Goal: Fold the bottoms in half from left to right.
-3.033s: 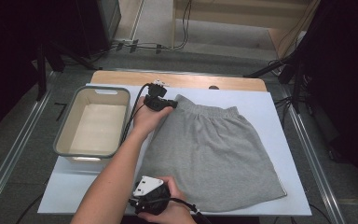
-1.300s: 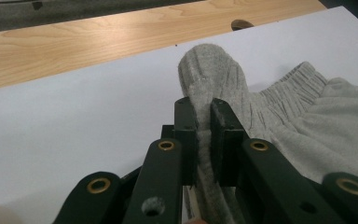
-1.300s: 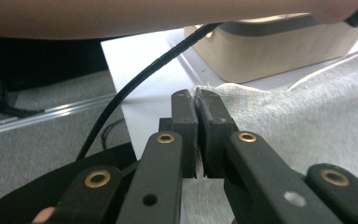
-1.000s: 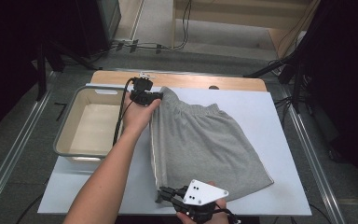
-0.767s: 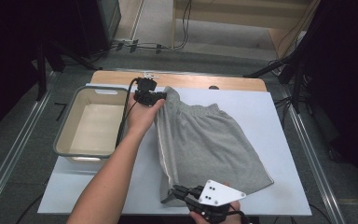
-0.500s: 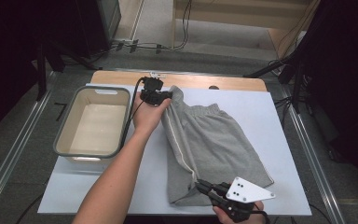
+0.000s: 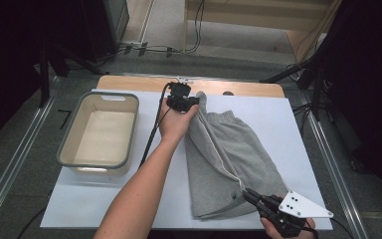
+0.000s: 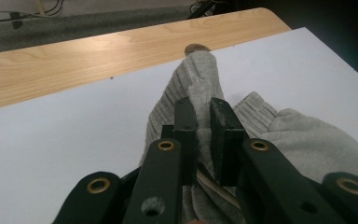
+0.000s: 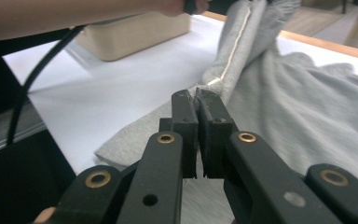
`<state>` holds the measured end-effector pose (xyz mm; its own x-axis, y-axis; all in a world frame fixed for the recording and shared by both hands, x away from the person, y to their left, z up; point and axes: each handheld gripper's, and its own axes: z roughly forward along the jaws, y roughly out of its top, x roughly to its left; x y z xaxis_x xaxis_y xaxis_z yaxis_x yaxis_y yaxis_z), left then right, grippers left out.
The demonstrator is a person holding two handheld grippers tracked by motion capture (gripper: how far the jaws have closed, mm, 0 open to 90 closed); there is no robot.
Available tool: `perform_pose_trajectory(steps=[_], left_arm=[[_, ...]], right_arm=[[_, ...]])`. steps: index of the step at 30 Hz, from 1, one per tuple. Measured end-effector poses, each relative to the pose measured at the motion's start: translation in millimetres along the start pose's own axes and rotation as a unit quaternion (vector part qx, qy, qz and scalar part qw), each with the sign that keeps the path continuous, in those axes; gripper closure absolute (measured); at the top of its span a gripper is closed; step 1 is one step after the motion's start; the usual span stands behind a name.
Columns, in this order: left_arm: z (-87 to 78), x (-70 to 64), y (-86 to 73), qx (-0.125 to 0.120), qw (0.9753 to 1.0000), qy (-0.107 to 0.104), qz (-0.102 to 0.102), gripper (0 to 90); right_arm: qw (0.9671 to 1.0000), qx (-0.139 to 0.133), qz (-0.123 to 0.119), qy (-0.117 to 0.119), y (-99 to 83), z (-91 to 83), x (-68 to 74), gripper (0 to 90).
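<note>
On white mat (image 7: pixel 104 209), grey shorts (image 7: pixel 238 159) lie partly folded, left edge lifted and drawn over toward right. Left gripper (image 7: pixel 191 102) at far end of table, jaws clamped on ribbed waistband (image 8: pixel 193 88), raised off mat. Right gripper (image 7: pixel 248 195) near front edge, jaws pressed together on hem corner (image 9: pixel 205 91) with pale seam. Fabric stretches taut between both grippers. Beige tub (image 7: pixel 72 142) sits left of shorts, well apart, beside person's left forearm (image 7: pixel 139 194).

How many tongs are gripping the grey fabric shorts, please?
2: the left tongs pinch the grey fabric shorts at the far waistband, and the right tongs pinch their near hem.
</note>
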<state>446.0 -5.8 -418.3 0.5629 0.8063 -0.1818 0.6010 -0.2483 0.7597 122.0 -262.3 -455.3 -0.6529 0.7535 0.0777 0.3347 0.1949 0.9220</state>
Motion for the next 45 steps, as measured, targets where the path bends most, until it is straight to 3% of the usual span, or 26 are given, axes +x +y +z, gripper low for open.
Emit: perform_pose_trajectory(steps=[14, 26, 28, 31, 33, 34, 37, 40, 42, 45], left_arm=[[28.5, -33.4, 4.8, -0.003, 0.9999, -0.013, 0.003, 82.2], [55.0, -55.8, 7.1, -0.006, 0.9997, -0.025, 0.007, 82.0], [59.6, -58.1, 6.7, -0.008, 0.9992, -0.038, 0.009, 81.3], [64.1, -59.8, 5.9, -0.018, 0.998, -0.058, 0.017, 69.8], [61.3, -59.4, 6.9, -0.019, 0.997, -0.074, 0.014, 53.6], [58.7, -59.2, 7.5, -0.02, 0.9972, -0.069, 0.02, 44.7], [50.3, -52.1, 9.4, -0.02, 0.9968, -0.073, 0.024, 22.0], [40.7, -39.1, 7.0, -0.028, 0.996, -0.085, 0.011, 15.1], [37.9, -31.3, 2.6, -0.022, 0.9958, -0.089, 0.005, 8.1], [35.0, -20.0, -7.7, -0.015, 0.9953, -0.096, 0.001, 5.7]], right_arm=[[0.9988, 0.007, 0.024, -0.043, -24.5, -32.9, -31.1, 84.5], [0.9948, 0.03, 0.054, -0.081, -47.4, -51.2, -63.8, 84.5], [0.9937, 0.034, 0.061, -0.088, -51.6, -52.5, -70.0, 84.6], [0.9899, 0.051, 0.073, -0.11, -56.6, -53.4, -77.9, 84.5], [0.9869, 0.059, 0.083, -0.125, -60.7, -54.1, -84.0, 84.1], [0.9853, 0.065, 0.09, -0.13, -62.9, -53.9, -86.7, 82.1], [0.9836, 0.068, 0.108, -0.128, -65.7, -52.0, -90.5, 48.4], [0.9891, 0.05, 0.091, -0.104, -59.8, -51.3, -82.2, 40.4], [0.9933, 0.043, 0.069, -0.082, -53.0, -46.5, -70.2, 40.3], [0.9962, 0.05, 0.045, -0.055, -45.9, -33.1, -52.0, 40.9]])
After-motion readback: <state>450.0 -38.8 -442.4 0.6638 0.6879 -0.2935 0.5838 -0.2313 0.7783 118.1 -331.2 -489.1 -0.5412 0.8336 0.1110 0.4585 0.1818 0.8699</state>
